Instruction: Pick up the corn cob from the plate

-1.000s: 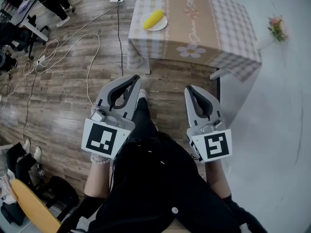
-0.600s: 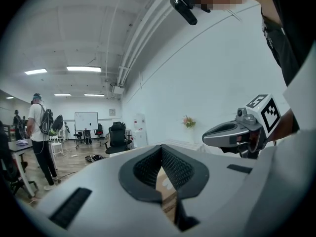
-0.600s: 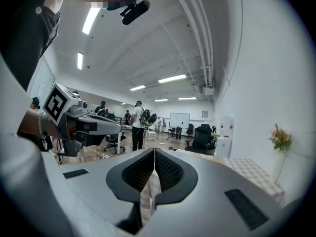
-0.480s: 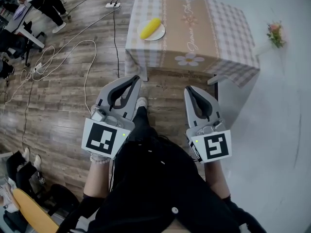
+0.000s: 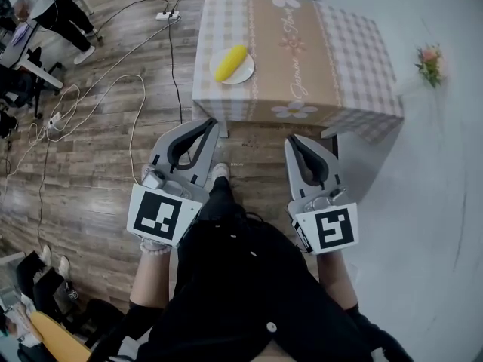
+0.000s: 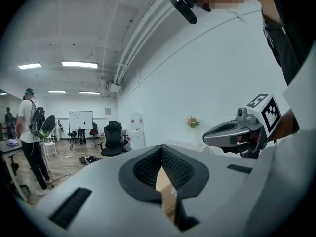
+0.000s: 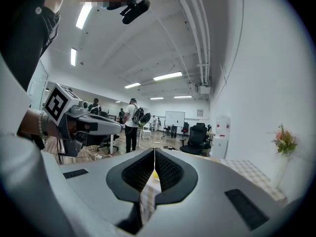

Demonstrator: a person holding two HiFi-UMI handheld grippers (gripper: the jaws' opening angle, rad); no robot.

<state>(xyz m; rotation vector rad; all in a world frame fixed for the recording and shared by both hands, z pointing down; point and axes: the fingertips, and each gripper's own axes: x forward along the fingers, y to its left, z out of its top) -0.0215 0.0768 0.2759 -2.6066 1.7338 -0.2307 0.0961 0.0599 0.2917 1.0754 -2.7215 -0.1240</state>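
We found the corn cob [image 5: 230,62] lying on a white plate [image 5: 247,73], near the left front corner of a table [image 5: 332,59]. The table was covered with a checked, flower-printed cloth. The cob lay diagonally across the plate, and nothing was touching it.

The table stood ahead of the person, well apart from both grippers. The left gripper [image 5: 209,122] and the right gripper [image 5: 293,139] were held side by side above the wooden floor [image 5: 98,164], pointing toward the table.

In the left gripper view, the left gripper's jaws were pressed together at the tips with nothing between them. In the right gripper view, the right gripper's jaws were likewise pressed together and held nothing. Each gripper view also showed the other gripper alongside, level with it.

Loose cables [image 5: 113,81] trailed over the floor left of the table, running to a power strip [image 5: 163,16]. A small bunch of flowers [image 5: 429,57] stood by the white wall to the right of the table. A second person [image 5: 45,2] stood at the far left edge of the head view. A black office chair [image 6: 112,138] and a whiteboard [image 6: 80,120] stood at the far end of the room.
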